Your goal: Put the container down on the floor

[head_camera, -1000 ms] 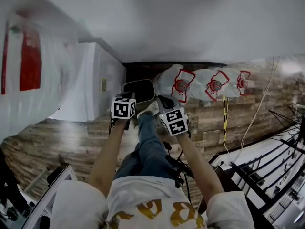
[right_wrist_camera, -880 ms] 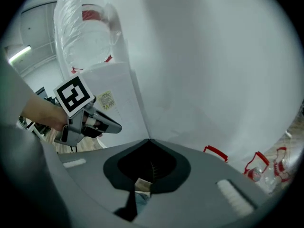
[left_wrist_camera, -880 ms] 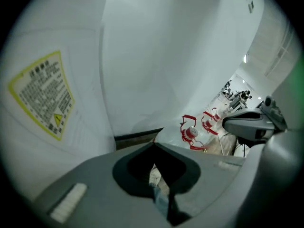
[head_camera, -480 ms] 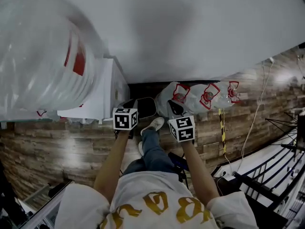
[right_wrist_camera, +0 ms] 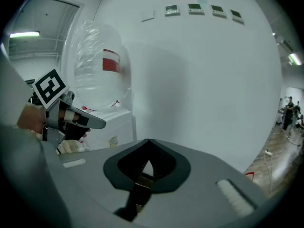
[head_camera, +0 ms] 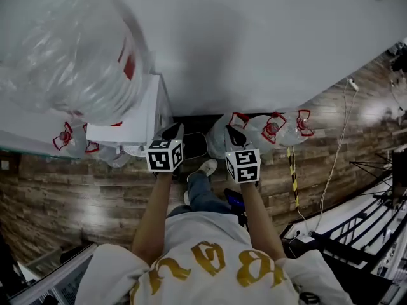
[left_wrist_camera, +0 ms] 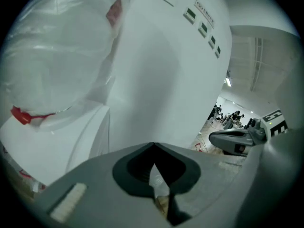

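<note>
Down on the floor [head_camera: 76, 189] by the wall [head_camera: 254, 56], the dark container [head_camera: 194, 146] sits below and between the grippers. It looks slightly nearer the left gripper [head_camera: 174, 132] than the right gripper [head_camera: 234, 136]. Both pairs of jaws are pressed together, empty, and aimed at the wall.

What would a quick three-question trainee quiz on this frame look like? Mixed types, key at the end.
1. True or false: the left gripper has its jaws apart.
2. What stands on top of the white cabinet?
3. The row of wrapped bottles beyond the right gripper lies: A) on the wood floor against the wall; B) on the cabinet; C) between the right gripper's jaws.
Key: 1 false, the jaws meet at their tips. 2 a large plastic-wrapped bottle with a red label. 3 A.
</note>
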{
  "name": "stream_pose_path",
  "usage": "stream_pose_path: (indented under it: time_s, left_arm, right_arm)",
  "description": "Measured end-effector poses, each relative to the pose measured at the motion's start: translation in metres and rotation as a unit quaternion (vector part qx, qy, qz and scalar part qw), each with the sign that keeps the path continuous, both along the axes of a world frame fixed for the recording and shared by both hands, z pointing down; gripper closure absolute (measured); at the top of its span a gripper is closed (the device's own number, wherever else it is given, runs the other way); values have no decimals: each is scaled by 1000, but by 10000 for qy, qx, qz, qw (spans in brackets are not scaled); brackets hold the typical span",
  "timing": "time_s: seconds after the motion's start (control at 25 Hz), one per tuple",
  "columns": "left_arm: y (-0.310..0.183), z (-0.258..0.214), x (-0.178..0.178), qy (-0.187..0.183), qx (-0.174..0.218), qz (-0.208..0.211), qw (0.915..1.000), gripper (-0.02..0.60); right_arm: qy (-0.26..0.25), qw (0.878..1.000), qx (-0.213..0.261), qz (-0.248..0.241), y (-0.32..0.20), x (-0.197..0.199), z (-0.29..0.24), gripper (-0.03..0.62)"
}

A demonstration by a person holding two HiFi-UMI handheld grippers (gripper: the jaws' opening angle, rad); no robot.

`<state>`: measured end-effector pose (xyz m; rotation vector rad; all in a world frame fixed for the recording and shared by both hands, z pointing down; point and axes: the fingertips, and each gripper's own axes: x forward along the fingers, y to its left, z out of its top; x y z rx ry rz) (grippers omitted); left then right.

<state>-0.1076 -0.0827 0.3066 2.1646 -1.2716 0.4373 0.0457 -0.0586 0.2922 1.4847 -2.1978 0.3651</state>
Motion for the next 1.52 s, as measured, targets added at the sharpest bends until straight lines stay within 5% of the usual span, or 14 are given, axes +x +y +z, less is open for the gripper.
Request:
stream_pose_path:
  time_s: [0.28, 0.92, 1.52]
  left_arm:
    - [22, -49, -8, 495, 605, -189, 9968, 581]
    - [52, -62, -29, 260, 811, -369, 9957, 581]
    - [57, -57, -26, 183, 792, -315, 9962, 581]
  right_arm:
    - [-243, 9993, 251, -143, 23, -21, -30, 566]
    - [-741, 9969, 237, -119, 52, -36, -32, 566]
    - [-624, 9978, 127, -180, 57, -39, -23, 566]
